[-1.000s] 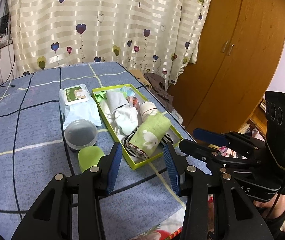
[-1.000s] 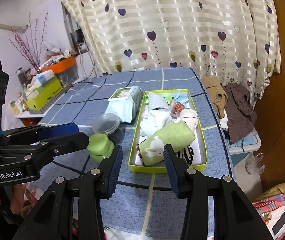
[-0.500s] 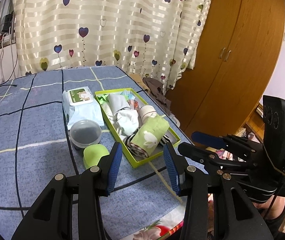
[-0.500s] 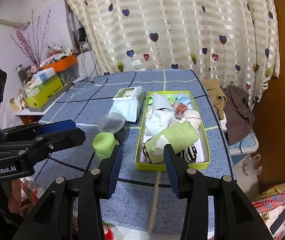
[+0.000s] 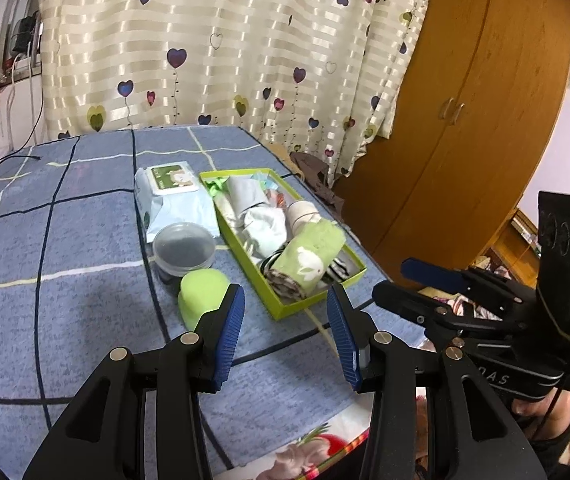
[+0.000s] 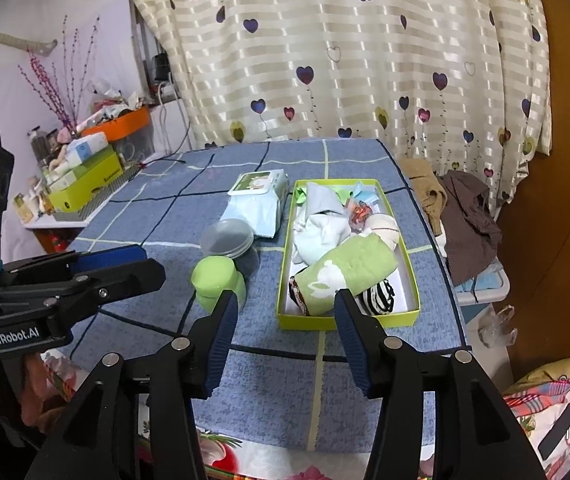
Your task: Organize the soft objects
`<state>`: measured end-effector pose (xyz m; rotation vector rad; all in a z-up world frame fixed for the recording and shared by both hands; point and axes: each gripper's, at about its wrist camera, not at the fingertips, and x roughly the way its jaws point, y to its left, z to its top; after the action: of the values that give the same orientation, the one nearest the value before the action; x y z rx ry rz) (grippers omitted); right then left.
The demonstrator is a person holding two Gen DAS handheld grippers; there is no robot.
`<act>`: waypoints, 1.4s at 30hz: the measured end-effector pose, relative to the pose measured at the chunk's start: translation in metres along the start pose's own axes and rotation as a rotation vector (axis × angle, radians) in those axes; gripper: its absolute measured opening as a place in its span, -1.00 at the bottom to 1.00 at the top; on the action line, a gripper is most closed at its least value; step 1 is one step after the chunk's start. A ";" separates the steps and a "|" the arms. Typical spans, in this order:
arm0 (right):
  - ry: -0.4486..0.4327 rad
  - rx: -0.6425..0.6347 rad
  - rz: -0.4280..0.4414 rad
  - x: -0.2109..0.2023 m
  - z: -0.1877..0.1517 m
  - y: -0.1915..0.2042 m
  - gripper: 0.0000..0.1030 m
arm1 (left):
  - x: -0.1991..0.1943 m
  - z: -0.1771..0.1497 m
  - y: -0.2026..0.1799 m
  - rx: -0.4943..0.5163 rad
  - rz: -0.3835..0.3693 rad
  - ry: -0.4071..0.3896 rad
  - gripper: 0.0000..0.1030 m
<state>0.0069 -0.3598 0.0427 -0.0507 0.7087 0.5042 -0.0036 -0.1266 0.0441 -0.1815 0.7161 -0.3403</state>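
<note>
You face a worktop (image 6: 157, 220) covered in blue cloth with a dark and pale grid. Directly on it lie a yellow-green tray (image 6: 411, 276) of soft items, a wet-wipe pack (image 6: 259, 200) just beside the tray's left wall, a clear lidded tub (image 6: 227, 238) in front of the pack, and a green jar (image 6: 217, 276) touching the tub.

Wipes pack (image 6: 259, 196) beside clear lidded tub (image 6: 227, 240) and green jar (image 6: 215, 276); heart curtain (image 6: 345, 52) behind
</note>
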 end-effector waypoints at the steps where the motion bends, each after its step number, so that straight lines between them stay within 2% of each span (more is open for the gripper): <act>1: 0.002 -0.002 0.000 0.000 -0.002 0.002 0.02 | 0.000 -0.002 0.002 -0.001 0.009 0.004 -0.14; 8: 0.033 -0.024 0.015 0.017 -0.004 0.024 0.04 | -0.006 -0.010 0.024 -0.032 0.085 0.003 -0.14; 23: 0.071 -0.036 -0.014 0.034 -0.013 0.036 0.04 | 0.006 -0.019 0.035 -0.048 0.097 0.045 -0.14; 26: 0.078 -0.033 -0.018 0.035 -0.015 0.034 0.05 | 0.008 -0.020 0.030 -0.022 0.139 0.044 -0.14; 29: 0.081 -0.030 -0.020 0.035 -0.017 0.033 0.05 | 0.010 -0.020 0.028 -0.022 0.119 0.048 -0.14; 42: 0.092 -0.029 -0.026 0.039 -0.016 0.030 0.05 | 0.015 -0.019 0.027 -0.017 0.133 0.052 -0.14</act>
<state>0.0080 -0.3204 0.0094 -0.1111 0.7901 0.4899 0.0009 -0.1078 0.0130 -0.1408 0.7789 -0.2126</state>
